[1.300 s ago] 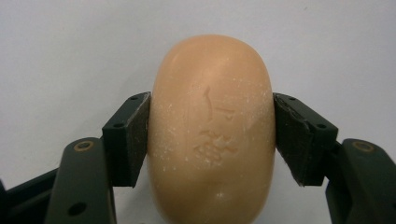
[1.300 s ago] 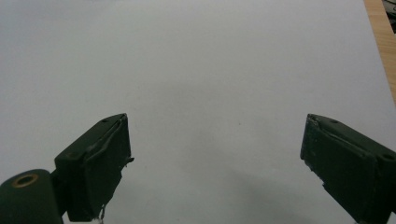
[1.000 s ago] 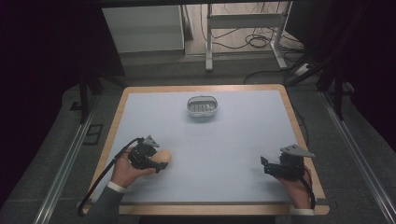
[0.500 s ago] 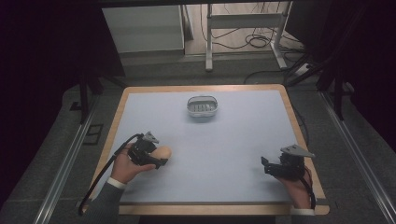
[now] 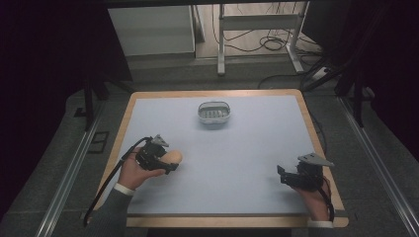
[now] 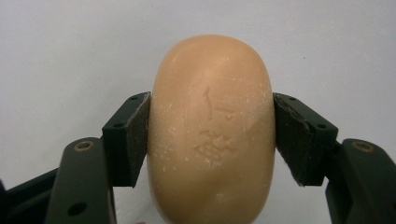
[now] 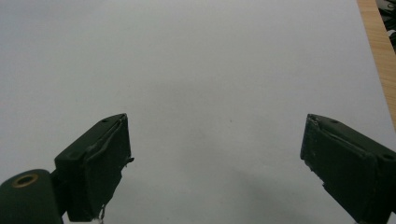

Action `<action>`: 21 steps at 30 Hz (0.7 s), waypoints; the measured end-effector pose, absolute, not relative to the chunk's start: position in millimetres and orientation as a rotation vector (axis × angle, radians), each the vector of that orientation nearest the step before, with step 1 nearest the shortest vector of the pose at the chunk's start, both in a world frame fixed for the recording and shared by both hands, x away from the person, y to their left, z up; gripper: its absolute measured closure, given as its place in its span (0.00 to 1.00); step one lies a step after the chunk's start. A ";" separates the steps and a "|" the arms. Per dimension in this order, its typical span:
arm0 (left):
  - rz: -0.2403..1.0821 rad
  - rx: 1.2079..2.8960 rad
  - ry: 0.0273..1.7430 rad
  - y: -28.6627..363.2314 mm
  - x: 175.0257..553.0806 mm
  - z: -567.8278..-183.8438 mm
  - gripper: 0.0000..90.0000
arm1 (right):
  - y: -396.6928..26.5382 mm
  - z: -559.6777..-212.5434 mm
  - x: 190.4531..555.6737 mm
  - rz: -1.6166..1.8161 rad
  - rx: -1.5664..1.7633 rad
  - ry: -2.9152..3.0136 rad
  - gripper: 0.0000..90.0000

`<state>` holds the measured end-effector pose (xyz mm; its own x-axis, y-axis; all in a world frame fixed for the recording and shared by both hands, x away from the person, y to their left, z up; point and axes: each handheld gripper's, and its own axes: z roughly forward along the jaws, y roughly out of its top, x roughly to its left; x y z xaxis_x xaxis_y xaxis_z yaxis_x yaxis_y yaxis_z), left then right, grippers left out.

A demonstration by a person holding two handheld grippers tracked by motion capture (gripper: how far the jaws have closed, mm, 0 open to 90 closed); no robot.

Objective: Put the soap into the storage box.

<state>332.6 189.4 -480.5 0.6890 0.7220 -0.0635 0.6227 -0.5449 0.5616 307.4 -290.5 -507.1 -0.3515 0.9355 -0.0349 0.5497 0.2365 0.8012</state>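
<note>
Left gripper (image 5: pixel 170 164): held in the person's left hand (image 5: pixel 132 172) at the near-left part of the table; both jaws press against the sides of the bar of soap, one pad on each flank, as the left gripper view shows.
Bar of soap (image 6: pixel 211 130): tan, oval, with a stamped mark on its broad face and pale specks on its surface; clamped between the left gripper's jaws, its far end reaching past the jaw tips. In the high view the soap (image 5: pixel 173 157) lies low over the near-left area of the mat; whether it touches the mat cannot be told.
Right gripper (image 5: pixel 281 174): held in the person's right hand (image 5: pixel 314 201) at the near-right part of the table, close to the wooden edge; in the right gripper view (image 7: pixel 215 154) its jaws stand wide apart with only bare mat between them.
Table (image 5: pixel 316 148): wooden rim, covered by a pale blue-grey mat (image 5: pixel 237 163).
Dish (image 5: pixel 214 112): small, oval, light-coloured, with a ribbed inside; stands on the far middle of the mat, well apart from both grippers.
Sleeve (image 5: pixel 106 215): grey, on the left forearm, entering from the bottom edge of the high view.
</note>
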 end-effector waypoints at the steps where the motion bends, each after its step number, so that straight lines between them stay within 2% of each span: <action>1: 0.231 2.339 1.029 189.6 333.2 -480.6 0.37 | -290.4 -507.1 307.4 0.970 1.356 1.994 0.10; 21: 0.242 2.322 1.039 189.6 348.4 -474.5 0.37 | -288.6 -508.7 307.5 0.963 1.356 1.998 0.09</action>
<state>348.4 189.6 -474.5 0.6804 0.7298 -0.0668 0.6249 -0.5301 0.5731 307.5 -288.6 -508.7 -0.3514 0.9354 -0.0382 0.5530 0.2403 0.7977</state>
